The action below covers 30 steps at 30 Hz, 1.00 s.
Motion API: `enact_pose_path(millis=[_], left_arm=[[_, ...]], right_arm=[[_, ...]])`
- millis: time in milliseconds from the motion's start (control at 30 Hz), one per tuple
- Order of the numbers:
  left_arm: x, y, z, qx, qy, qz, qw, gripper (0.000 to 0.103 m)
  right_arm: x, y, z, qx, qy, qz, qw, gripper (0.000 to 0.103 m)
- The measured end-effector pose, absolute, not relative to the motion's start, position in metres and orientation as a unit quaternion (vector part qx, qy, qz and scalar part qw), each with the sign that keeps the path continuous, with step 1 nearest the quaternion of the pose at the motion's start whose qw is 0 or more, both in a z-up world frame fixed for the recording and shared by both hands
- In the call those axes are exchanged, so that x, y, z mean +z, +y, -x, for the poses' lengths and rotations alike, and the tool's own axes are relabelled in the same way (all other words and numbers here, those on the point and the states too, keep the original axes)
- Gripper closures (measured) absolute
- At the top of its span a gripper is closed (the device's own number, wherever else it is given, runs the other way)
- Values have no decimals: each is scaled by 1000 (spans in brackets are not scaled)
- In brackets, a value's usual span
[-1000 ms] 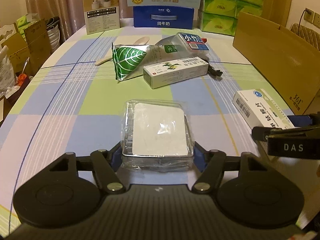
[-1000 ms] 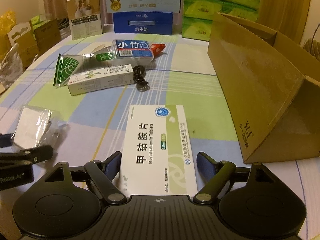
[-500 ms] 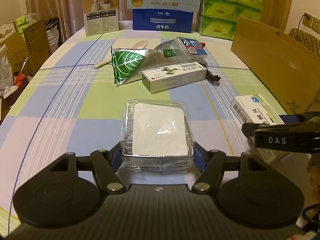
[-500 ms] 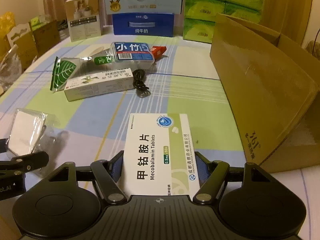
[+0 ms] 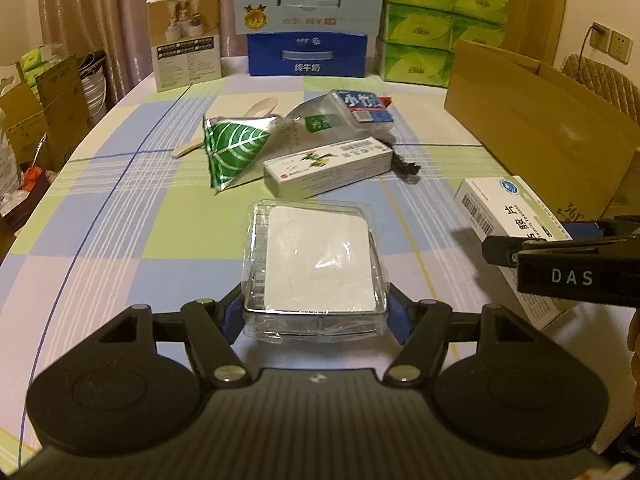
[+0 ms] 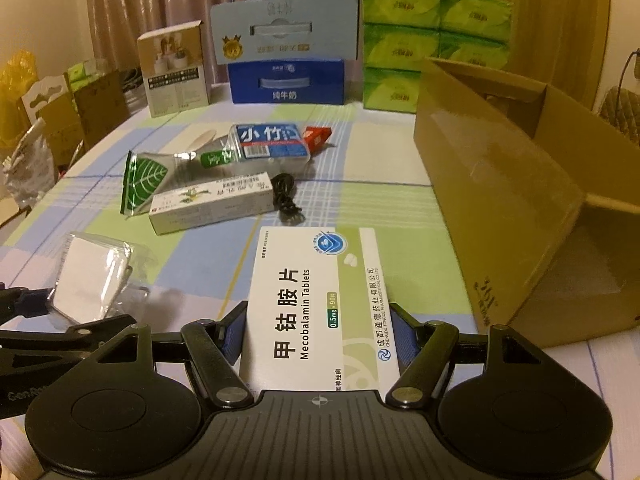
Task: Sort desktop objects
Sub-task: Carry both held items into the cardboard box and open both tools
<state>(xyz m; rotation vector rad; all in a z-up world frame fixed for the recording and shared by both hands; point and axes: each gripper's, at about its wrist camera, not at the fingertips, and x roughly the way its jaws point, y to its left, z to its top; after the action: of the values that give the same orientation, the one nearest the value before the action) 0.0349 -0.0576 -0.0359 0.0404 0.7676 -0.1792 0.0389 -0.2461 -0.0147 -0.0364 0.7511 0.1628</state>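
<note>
Checked blue, green and lilac cloth covers the tabletop [image 5: 120,208], with milk cartons and green tissue packs stacked at the far edge. Left gripper [image 5: 316,312] has its jaws pinching the near end of a clear plastic case [image 5: 316,264] with a white insert, and the case looks raised slightly off the cloth. Right gripper [image 6: 316,332] has its jaws pinching a white and green tablet box [image 6: 316,304], which also appears to be lifted. To the right stands an open cardboard carton [image 6: 500,200], probably the sorting bin; what its interior holds cannot be made out from here. Further back, a loose cluster lies ungathered: a green leaf-print pouch [image 5: 232,148], a long medicine box [image 5: 328,166], a blue-labelled clear tub [image 5: 360,114], a coiled black cable [image 6: 286,196], a small red packet [image 6: 318,138] and a pale spoon [image 5: 240,120]. Judging by this, sorting is at an early or middle stage: two items in hand, six or so yet to move
</note>
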Motion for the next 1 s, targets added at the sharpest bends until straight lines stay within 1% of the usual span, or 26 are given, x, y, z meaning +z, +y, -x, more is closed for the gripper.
enact_pose_path(millis=[267, 567, 800, 1000], left_arm=[[-20, -74, -26, -113, 355, -40, 927, 38], [2, -83, -16, -125, 332, -38, 934, 39], [33, -94, -18, -141, 308, -24, 941, 39], [69, -127, -27, -175, 284, -28, 942, 38]], right_arm=[[1, -259, -29, 65, 349, 8, 935, 35], [30, -270, -16, 53, 320, 7, 946, 35], [73, -289, -15, 51, 287, 3, 957, 35], [117, -331, -27, 30, 259, 1, 965, 35]])
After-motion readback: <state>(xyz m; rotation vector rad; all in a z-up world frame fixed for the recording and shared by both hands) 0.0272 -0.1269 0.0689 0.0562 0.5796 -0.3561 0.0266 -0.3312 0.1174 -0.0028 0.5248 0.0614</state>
